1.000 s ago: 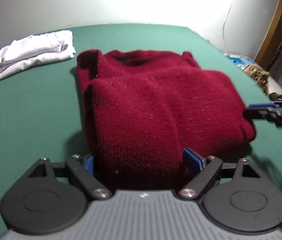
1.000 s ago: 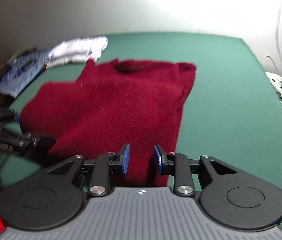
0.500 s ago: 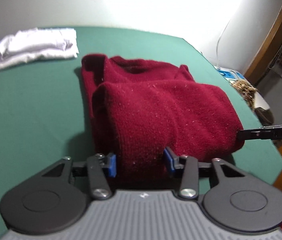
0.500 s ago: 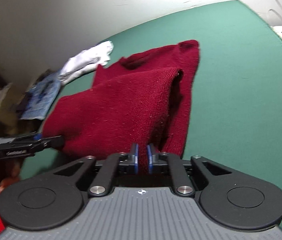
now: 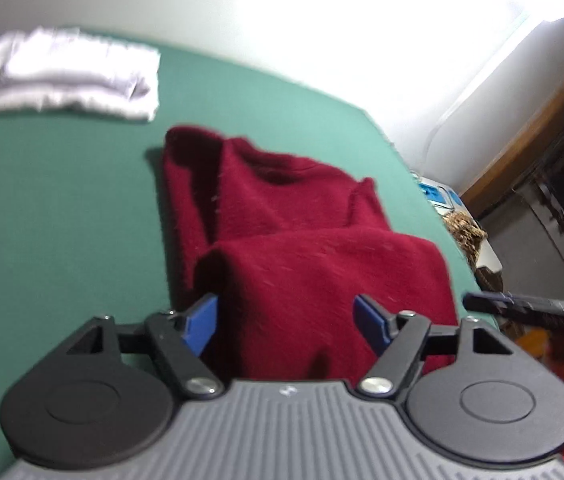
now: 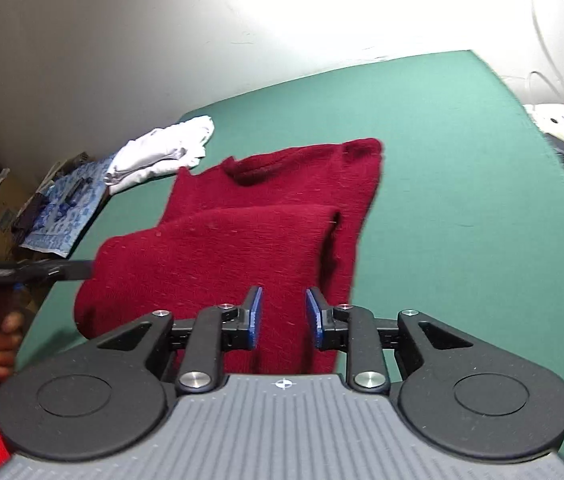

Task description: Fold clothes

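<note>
A: Quickly, near end first. The left gripper (image 5: pixel 285 320) is seen spread wide, blue pads either side of the dark red knitted sweater (image 5: pixel 301 248) but not pinching it; half a second ago they were much closer on the knit.

B: Noted. The right gripper (image 6: pixel 282 316) was clenched on the hem then; now a gap is shown and the cloth looks let go.

A: So the near half is left doubled over the far half on the green felt table (image 6: pixel 461 184). One fold is judged laid.

B: Farther back, a folded white garment (image 5: pixel 62 76) is seen, apart.
</note>
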Demonstrator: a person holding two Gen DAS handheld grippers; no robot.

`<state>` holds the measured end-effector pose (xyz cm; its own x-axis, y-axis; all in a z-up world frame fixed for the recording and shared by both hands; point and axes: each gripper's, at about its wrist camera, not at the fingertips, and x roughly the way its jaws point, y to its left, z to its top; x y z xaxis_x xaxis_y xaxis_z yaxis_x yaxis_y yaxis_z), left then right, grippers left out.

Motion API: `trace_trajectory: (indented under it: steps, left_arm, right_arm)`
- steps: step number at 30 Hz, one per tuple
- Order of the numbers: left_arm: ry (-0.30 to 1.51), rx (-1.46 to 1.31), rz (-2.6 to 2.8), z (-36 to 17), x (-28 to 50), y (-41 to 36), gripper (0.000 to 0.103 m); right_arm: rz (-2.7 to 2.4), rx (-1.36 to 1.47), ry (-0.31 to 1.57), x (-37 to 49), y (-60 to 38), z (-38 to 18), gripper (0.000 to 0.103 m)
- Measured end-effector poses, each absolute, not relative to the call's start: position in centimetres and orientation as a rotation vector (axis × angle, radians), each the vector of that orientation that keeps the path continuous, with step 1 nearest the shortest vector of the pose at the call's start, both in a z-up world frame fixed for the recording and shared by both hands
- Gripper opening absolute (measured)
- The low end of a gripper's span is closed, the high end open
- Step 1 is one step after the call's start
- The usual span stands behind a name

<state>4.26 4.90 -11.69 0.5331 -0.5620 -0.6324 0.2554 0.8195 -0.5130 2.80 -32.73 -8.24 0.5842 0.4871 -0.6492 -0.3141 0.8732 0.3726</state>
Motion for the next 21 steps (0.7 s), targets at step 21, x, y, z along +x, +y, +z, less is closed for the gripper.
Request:
trace_trajectory:
  steps: [21]
  left_arm:
    - [0.828, -0.392, -0.425, -12.9, 8.1, 5.7, 0.051]
  right_arm:
    - [0.459, 0.178, 0.823, 1.6, -31.1, -8.8, 0.032]
